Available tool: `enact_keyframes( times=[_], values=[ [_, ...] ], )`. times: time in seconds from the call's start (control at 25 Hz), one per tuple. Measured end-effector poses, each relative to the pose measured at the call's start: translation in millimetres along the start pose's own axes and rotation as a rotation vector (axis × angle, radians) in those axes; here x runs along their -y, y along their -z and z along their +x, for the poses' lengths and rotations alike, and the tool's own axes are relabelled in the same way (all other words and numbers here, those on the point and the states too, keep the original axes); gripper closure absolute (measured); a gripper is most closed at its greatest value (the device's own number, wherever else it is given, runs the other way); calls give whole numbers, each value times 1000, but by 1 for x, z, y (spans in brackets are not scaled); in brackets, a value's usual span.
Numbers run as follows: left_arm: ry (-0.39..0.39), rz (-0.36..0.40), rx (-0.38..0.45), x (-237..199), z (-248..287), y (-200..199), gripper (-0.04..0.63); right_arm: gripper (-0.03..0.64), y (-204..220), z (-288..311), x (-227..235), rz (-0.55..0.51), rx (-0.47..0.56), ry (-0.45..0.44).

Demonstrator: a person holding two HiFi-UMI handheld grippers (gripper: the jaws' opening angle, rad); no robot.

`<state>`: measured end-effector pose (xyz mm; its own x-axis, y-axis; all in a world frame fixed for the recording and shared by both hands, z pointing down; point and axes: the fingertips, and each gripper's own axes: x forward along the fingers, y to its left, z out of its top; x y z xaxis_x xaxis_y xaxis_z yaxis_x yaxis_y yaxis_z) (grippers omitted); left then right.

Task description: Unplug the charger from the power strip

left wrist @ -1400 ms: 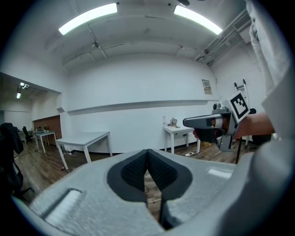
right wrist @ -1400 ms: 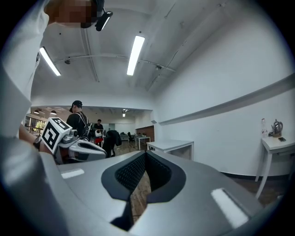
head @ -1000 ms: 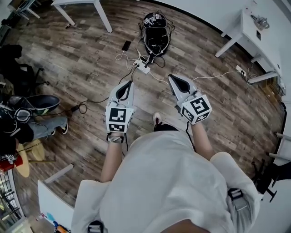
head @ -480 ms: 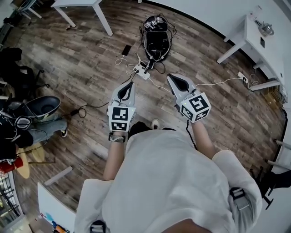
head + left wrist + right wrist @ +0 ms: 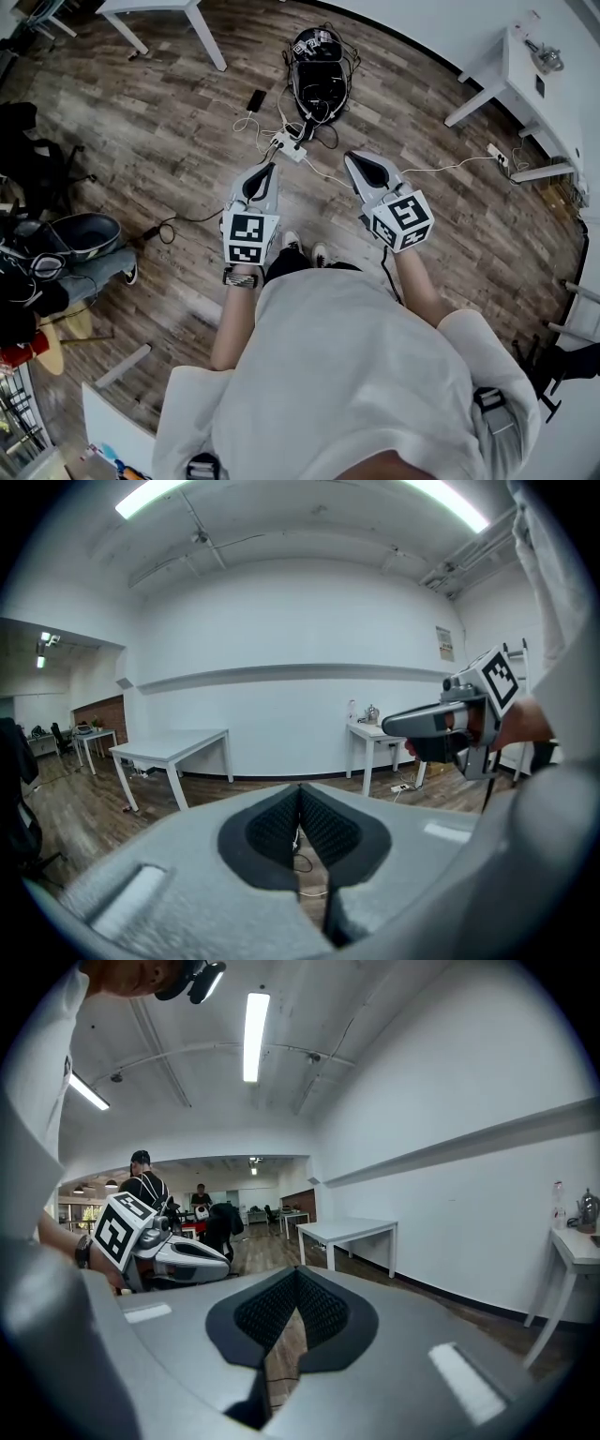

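A white power strip (image 5: 290,146) lies on the wooden floor ahead, with white plugs and several cables on it; which plug is the charger is too small to tell. My left gripper (image 5: 270,167) is held in the air just short of the strip, and its pads meet with nothing between them (image 5: 300,788). Level with it to the right, my right gripper (image 5: 350,157) is also shut and empty (image 5: 297,1271). Each gripper shows in the other's view: the right gripper (image 5: 441,727) and the left gripper (image 5: 183,1262).
A black bag (image 5: 319,77) with cables stands just beyond the strip, and a dark phone (image 5: 256,97) lies to its left. White tables (image 5: 204,30) (image 5: 514,58) stand at the back. A second strip (image 5: 497,151) lies at right. A seated person's leg (image 5: 94,264) is at left.
The person has stepped forward, and both grippers have come a little nearer the power strip. Both sets of jaws stayed shut.
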<state>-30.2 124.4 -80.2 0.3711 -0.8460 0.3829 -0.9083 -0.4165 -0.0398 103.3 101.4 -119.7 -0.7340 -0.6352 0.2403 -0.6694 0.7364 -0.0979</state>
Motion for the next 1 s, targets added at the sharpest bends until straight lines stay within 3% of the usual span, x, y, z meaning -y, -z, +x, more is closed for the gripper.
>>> enact_keyframes(
  times=[0.32,0.52,1.0],
  values=[
    [76,30,-11,-28,15,11,592,615,5,40,-3,-17,-39,30],
    [100,4,-44,-49,33,35,592,615,23,60,3,8,-69,65],
    [69,-90,-93,-98,90,86,592,615,91,122,54,82,-117,97]
  ],
)
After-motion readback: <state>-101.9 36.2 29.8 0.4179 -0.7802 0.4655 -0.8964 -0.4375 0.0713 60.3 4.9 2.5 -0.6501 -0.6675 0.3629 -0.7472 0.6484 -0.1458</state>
